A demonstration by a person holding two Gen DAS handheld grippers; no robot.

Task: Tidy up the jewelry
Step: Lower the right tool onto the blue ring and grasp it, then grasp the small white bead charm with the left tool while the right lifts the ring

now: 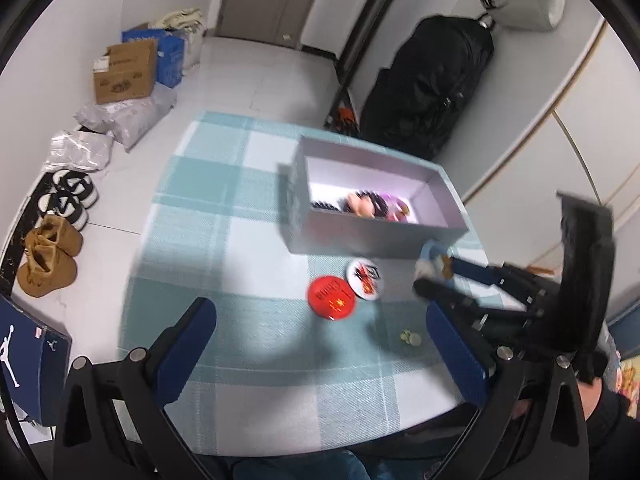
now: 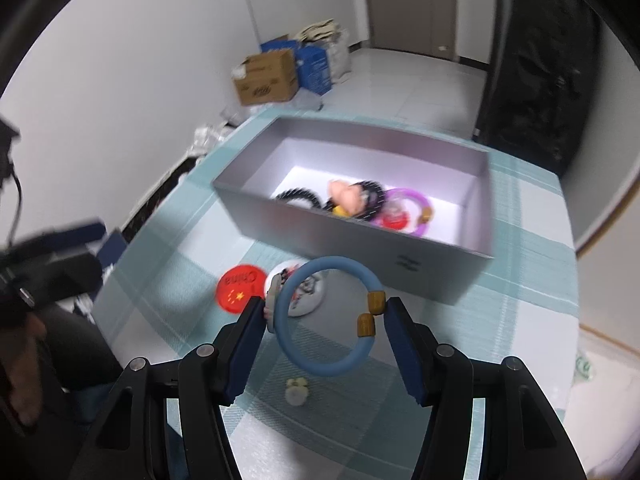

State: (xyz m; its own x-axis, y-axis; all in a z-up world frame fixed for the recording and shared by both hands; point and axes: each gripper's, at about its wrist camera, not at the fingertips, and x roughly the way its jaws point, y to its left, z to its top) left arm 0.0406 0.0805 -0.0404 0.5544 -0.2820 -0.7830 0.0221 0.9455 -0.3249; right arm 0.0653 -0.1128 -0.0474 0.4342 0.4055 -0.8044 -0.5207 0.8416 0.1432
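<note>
Right gripper [image 2: 324, 320]: I had it clamped on the blue bracelet [image 2: 326, 316], one pad against the ring's charm side, the other against its two tan beads, so the hoop sat crosswise between the fingers and could not swing. I judged this a carry grip for the trip to the box.
Left gripper [image 1: 320, 344]: I kept its jaws spread wide and empty over the near part of the tablecloth [image 1: 224, 208], out of the right gripper's way.
Blue bracelet, look: a smooth, pale blue ring with two tan barrel beads on one side and a small whitish charm opposite; it hung above the cloth, near the table's front edge.
Small pale trinket [image 2: 296, 394]: it lay loose on the cloth, under the ring, not yet collected.
Red badge [image 2: 240, 288] and white badge [image 2: 304, 292]: side by side, just before the box's near wall, overlapping or touching; I could not tell which.
Box [image 2: 404, 260]: open, toward the table's far edge, already holding a purple bracelet [image 2: 408, 200], dark bands and a doll-like figure.
</note>
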